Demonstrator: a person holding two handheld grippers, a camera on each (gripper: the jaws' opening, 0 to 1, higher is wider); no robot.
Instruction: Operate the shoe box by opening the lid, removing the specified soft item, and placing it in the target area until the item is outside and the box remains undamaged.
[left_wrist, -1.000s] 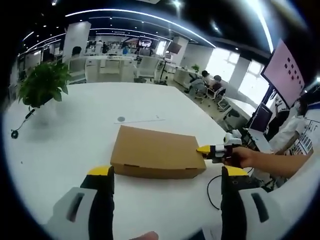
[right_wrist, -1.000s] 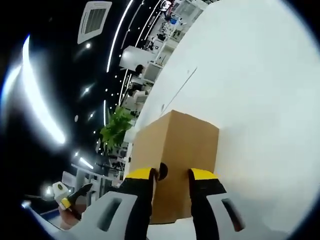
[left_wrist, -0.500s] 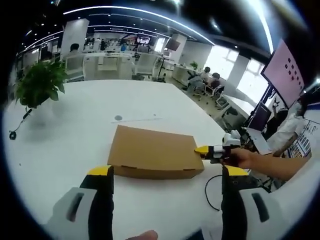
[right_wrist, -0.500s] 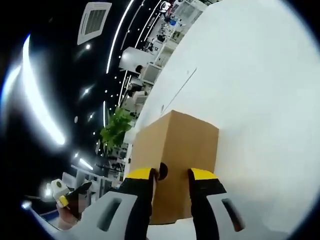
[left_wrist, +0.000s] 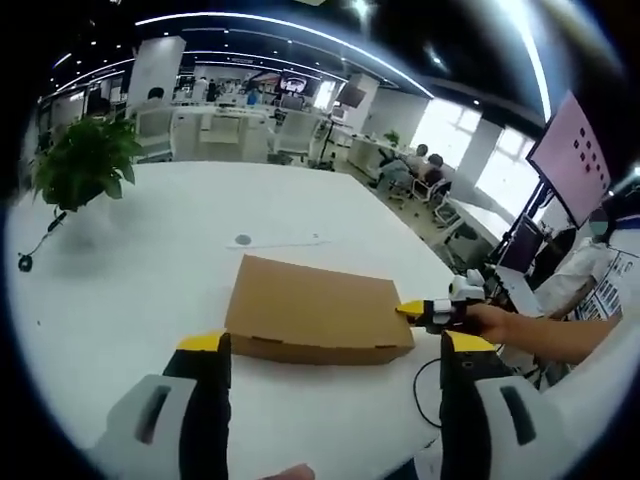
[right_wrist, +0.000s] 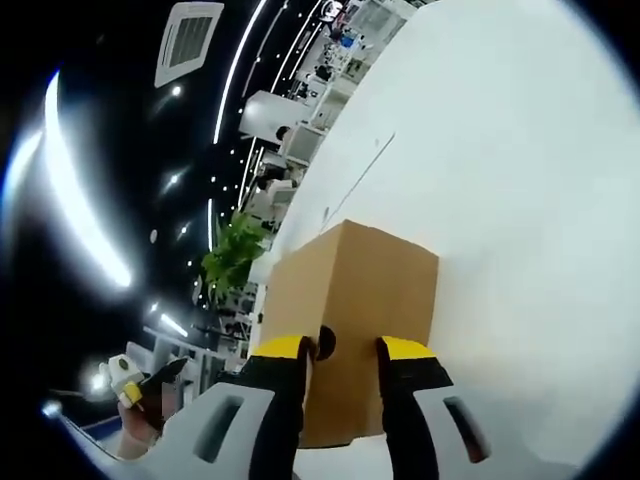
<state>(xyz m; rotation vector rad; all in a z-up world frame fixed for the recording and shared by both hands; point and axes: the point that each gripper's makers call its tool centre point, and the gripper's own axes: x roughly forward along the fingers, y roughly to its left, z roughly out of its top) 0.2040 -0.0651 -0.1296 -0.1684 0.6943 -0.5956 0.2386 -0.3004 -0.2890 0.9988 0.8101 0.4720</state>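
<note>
A closed cardboard shoe box (left_wrist: 315, 312) lies flat on the white table (left_wrist: 150, 260), lid still down. The left gripper (left_wrist: 333, 345) hovers short of the box's near side with its 2 jaws spread wide, holding nothing. The right gripper (right_wrist: 340, 347) stands at the box's end, its 2 yellow-tipped jaws set narrow over the edge of the box (right_wrist: 350, 300) around a small round hole. A potted plant (left_wrist: 85, 160) stands at the table's far edge.
</note>
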